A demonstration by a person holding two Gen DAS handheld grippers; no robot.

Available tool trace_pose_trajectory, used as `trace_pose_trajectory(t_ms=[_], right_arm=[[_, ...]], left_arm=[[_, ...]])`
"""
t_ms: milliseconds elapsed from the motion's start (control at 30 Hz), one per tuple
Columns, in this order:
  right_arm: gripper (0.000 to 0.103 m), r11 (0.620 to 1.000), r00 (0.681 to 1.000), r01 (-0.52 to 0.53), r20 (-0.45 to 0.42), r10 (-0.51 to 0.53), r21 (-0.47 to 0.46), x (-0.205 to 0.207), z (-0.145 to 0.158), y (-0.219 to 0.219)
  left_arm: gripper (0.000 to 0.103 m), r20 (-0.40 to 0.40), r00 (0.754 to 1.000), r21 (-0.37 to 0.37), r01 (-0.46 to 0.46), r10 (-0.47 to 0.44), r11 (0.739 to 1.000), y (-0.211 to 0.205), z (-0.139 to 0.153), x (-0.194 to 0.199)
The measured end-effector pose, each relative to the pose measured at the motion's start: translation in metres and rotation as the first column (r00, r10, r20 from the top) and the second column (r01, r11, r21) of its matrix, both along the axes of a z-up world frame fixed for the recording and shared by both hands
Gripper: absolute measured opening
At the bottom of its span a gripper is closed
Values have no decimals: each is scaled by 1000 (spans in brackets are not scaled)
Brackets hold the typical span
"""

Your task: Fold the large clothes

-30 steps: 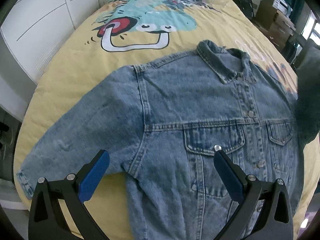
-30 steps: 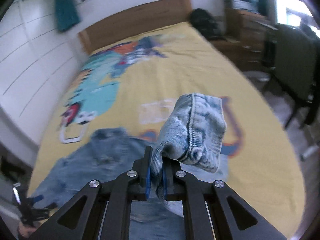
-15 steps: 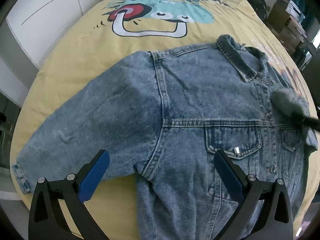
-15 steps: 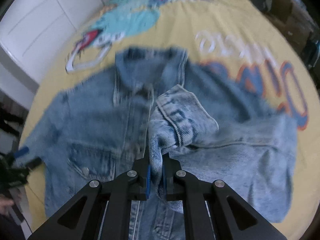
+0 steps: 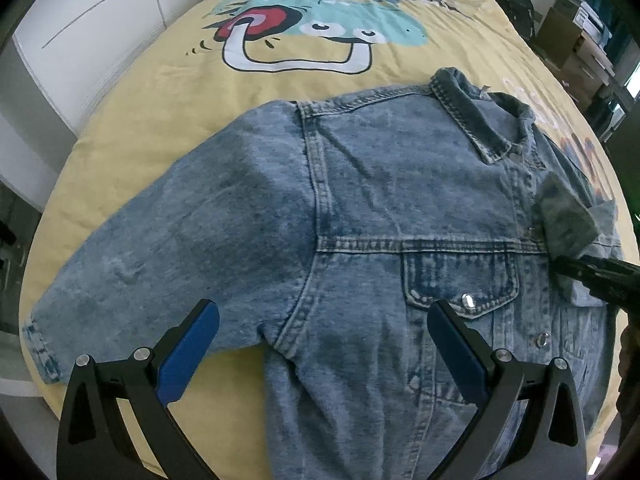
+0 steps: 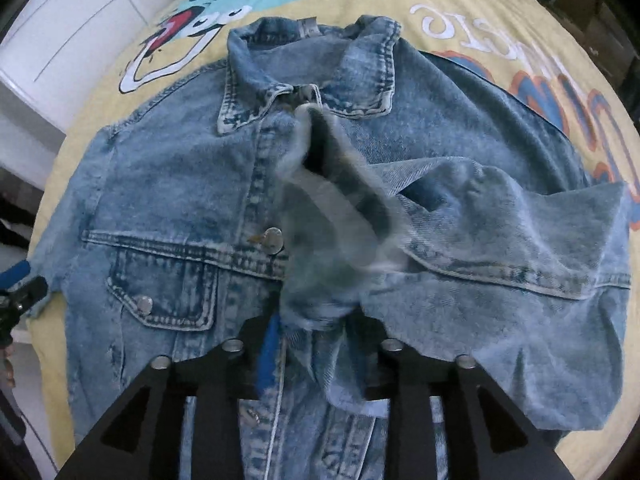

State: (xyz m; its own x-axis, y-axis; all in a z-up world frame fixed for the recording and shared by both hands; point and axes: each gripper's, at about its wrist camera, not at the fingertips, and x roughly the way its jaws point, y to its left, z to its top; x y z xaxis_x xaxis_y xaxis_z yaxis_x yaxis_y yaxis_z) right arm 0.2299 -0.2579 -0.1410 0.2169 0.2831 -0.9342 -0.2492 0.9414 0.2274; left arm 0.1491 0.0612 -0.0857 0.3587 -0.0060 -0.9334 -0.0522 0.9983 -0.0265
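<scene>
A blue denim jacket (image 5: 384,208) lies face up on the yellow bed, collar away from me. Its left sleeve (image 5: 160,248) is spread out flat toward the bed's left edge. My left gripper (image 5: 320,320) is open and empty, hovering over the armpit area. In the right wrist view the jacket (image 6: 180,208) has its right sleeve (image 6: 500,240) folded across the chest. The sleeve cuff (image 6: 332,224) is blurred and stands between the parted fingers of my right gripper (image 6: 320,328), which has opened. The right gripper also shows in the left wrist view (image 5: 600,272) by the cuff (image 5: 568,220).
The yellow bed cover (image 5: 160,92) has a cartoon print (image 5: 304,32). White cabinets (image 5: 80,20) stand left of the bed. Boxes and furniture (image 5: 576,28) stand at the right. The bed's near edge lies just below the jacket.
My right gripper carried the sleeve cuff down over the jacket's chest and its fingers have parted, letting the cuff go. My left gripper drifted slightly over the jacket, still open.
</scene>
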Motion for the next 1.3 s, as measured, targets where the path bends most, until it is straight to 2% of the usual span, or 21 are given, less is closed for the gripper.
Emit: trace_pose_trajectory(t_ms=[33, 67, 167, 300, 367, 633, 767, 900, 933, 967, 1000, 1033, 1100, 1133, 1167, 1233, 1300], right_arm=[[69, 1000, 1000, 0, 8, 0, -5, -2, 4, 1], [75, 1000, 1000, -3, 17, 3, -5, -6, 10, -4], [77, 1000, 999, 3, 35, -3, -4, -18, 20, -16], [78, 999, 998, 44, 46, -44, -8, -38, 31, -57], [78, 997, 996, 81, 46, -81, -14, -46, 33, -78], [78, 977, 979, 199, 63, -194, -75, -79, 31, -151], [78, 968, 970, 240, 58, -236, -66, -89, 27, -175], [78, 962, 964, 265, 52, -262, -60, -95, 21, -194], [78, 961, 962, 270, 49, -268, -59, -96, 19, -196], [78, 959, 960, 279, 44, -277, -58, -97, 15, -201], [78, 957, 958, 286, 39, -284, -56, -98, 13, -205], [78, 955, 956, 293, 36, -291, -55, -98, 11, -208], [78, 948, 950, 313, 28, -312, -52, -100, 6, -216], [78, 946, 948, 319, 25, -318, -50, -101, 4, -219], [78, 944, 945, 328, 22, -327, -49, -102, 2, -223], [78, 937, 938, 347, 18, -346, -53, -104, -1, -229], [78, 928, 930, 367, 14, -367, -58, -104, -4, -235]], left_arm=[[102, -2, 1000, 1, 2, -2, 1000, -2, 0, 0], [102, -2, 1000, 3, 10, -10, 1000, -5, 1, 1], [102, 5, 999, 25, 46, -46, 999, -18, 3, 3], [102, 10, 993, 76, 118, -119, 990, -45, 2, 9], [102, 2, 989, 75, 149, -150, 986, -59, -1, 14], [102, -61, 960, -52, 270, -273, 962, -138, -13, 57], [102, -97, 954, -102, 274, -284, 956, -168, -22, 88], [102, -194, 947, -114, 236, -255, 965, -185, -50, 112], [97, -211, 944, -133, 228, -253, 964, -188, -58, 115], [85, -221, 940, -154, 228, -259, 961, -191, -64, 116], [79, -240, 932, -178, 232, -271, 956, -194, -71, 117], [73, -247, 930, -169, 236, -273, 957, -197, -75, 116], [63, -229, 930, -102, 272, -289, 957, -204, -76, 112], [51, -220, 924, -83, 300, -312, 950, -208, -76, 110], [40, -216, 920, -79, 316, -326, 945, -210, -76, 109], [26, -207, 915, -113, 328, -345, 938, -214, -73, 109], [20, -190, 913, -110, 345, -361, 932, -215, -69, 109]])
